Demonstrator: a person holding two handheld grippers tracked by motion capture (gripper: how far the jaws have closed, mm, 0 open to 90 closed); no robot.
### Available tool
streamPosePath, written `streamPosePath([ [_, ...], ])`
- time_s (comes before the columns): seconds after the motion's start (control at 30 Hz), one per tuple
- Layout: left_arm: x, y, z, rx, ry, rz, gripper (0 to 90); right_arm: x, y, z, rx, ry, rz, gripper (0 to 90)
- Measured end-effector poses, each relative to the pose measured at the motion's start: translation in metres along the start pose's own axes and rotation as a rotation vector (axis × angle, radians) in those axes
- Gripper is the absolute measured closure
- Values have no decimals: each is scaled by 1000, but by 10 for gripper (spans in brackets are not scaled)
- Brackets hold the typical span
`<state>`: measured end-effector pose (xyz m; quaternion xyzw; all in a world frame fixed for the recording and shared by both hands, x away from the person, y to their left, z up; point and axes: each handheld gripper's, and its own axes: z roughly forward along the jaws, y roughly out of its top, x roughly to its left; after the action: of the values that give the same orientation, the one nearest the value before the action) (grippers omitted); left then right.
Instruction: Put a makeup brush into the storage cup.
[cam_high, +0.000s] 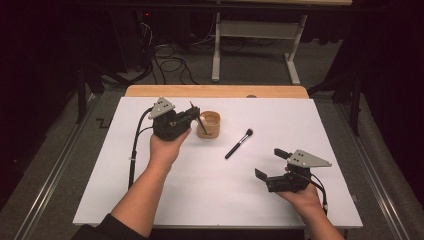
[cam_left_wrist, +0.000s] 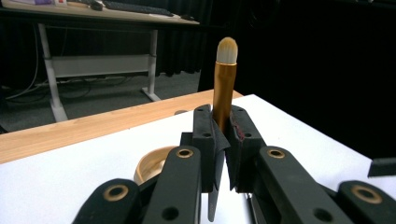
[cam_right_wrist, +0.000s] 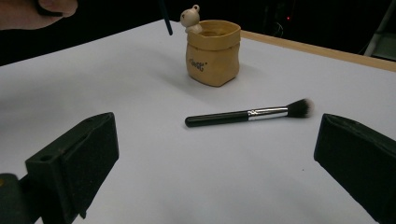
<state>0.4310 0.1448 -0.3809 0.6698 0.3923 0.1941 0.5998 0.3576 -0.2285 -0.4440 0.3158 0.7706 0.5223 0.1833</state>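
Note:
My left gripper (cam_high: 195, 116) is shut on a small brush (cam_left_wrist: 224, 88) with a gold ferrule and pale bristles, held upright with the bristles up. Its dark handle end (cam_right_wrist: 165, 18) hangs just left of a tan pouch-shaped cup (cam_high: 209, 125) that has a small bear figure on its rim (cam_right_wrist: 190, 17). In the left gripper view the cup's rim (cam_left_wrist: 152, 163) shows below the closed jaws. A black-handled brush with a silver ferrule (cam_high: 239, 143) lies flat on the white surface right of the cup. My right gripper (cam_high: 270, 164) rests near the front right, open, with that black brush (cam_right_wrist: 247, 115) lying ahead of it.
A white sheet (cam_high: 150, 190) covers the table, with a wooden strip (cam_high: 215, 91) showing along the far edge. Beyond stand a desk's white legs (cam_high: 216, 55) and floor cables (cam_high: 170, 65). The person's forearms come in from the bottom.

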Motion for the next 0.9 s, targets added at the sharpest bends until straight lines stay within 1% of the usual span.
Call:
streamPosePath([
  [0.03,0,0,0,0,0,0,835,0,0,0,0,0,0,4],
  [0.1,2,5,7,-1,11,0,835,0,0,0,1,2,-1,4],
  [0.17,2,6,9,-1,14,1,835,0,0,0,0,2,0,4],
  [0.2,4,9,13,-3,19,1,835,0,0,0,2,3,1,4],
  [0.23,4,9,13,-3,19,1,835,0,0,0,2,3,1,4],
  [0.27,8,11,17,-9,22,-8,835,0,-1,1,4,6,2,4],
  [0.37,12,14,21,-16,30,-17,835,0,-1,1,8,8,2,4],
  [0.47,14,18,28,-20,34,-10,835,0,-1,2,10,12,8,4],
  [0.67,16,21,37,-19,43,0,836,-1,-1,3,10,16,11,4],
  [0.8,21,24,44,-21,65,-9,836,-1,-2,3,13,20,17,5],
  [0.9,23,26,46,-21,70,-9,836,-1,-2,3,14,22,16,4],
])
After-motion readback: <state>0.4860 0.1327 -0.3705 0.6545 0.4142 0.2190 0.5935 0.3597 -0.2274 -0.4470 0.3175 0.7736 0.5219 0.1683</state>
